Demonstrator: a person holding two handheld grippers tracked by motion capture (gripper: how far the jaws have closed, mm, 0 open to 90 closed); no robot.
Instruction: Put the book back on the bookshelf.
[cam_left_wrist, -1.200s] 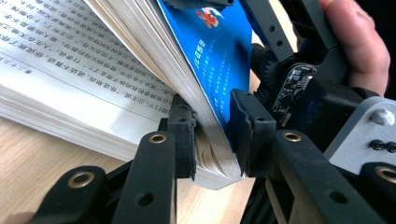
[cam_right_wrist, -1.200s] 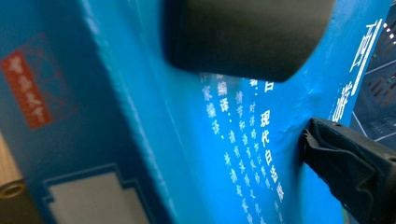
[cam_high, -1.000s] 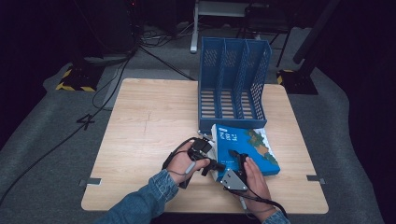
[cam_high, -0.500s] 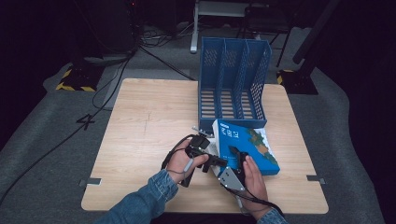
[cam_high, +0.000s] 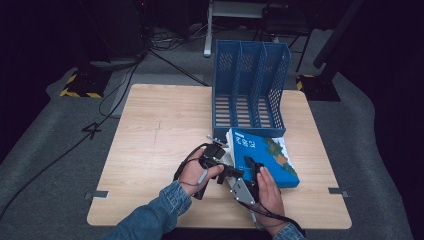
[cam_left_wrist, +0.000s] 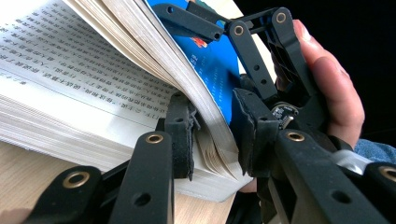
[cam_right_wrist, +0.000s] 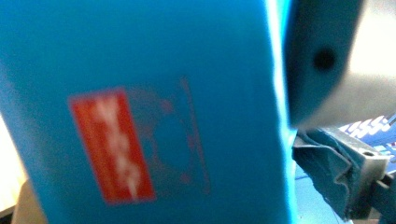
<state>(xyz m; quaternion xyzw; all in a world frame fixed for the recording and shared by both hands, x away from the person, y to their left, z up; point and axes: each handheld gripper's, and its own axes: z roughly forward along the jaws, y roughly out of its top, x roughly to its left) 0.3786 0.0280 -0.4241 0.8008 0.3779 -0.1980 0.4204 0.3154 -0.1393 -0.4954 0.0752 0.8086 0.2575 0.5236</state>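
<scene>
A thick blue book (cam_high: 270, 155) lies on the table's front right, its near-left corner lifted open. My left gripper (cam_high: 226, 167) reaches in from the left. In the left gripper view it (cam_left_wrist: 212, 135) is shut on the blue cover and a wad of top pages (cam_left_wrist: 205, 105), with printed pages fanned out to the left. My right gripper (cam_high: 253, 167) sits at the same corner, held by a hand (cam_left_wrist: 327, 84). Its jaws have just been closing with the blue cover (cam_right_wrist: 140, 107) between them. One pad (cam_right_wrist: 338, 186) stands slightly off the cover edge; the other is hidden.
A blue three-slot file holder (cam_high: 250, 85) stands upright just behind the book. The wooden table (cam_high: 160, 130) has bare room to the left and back left. Cables and dark stands lie on the floor beyond the far edge.
The right hand has shifted slightly at the book's near-left corner. The left hand and the book have kept still.
</scene>
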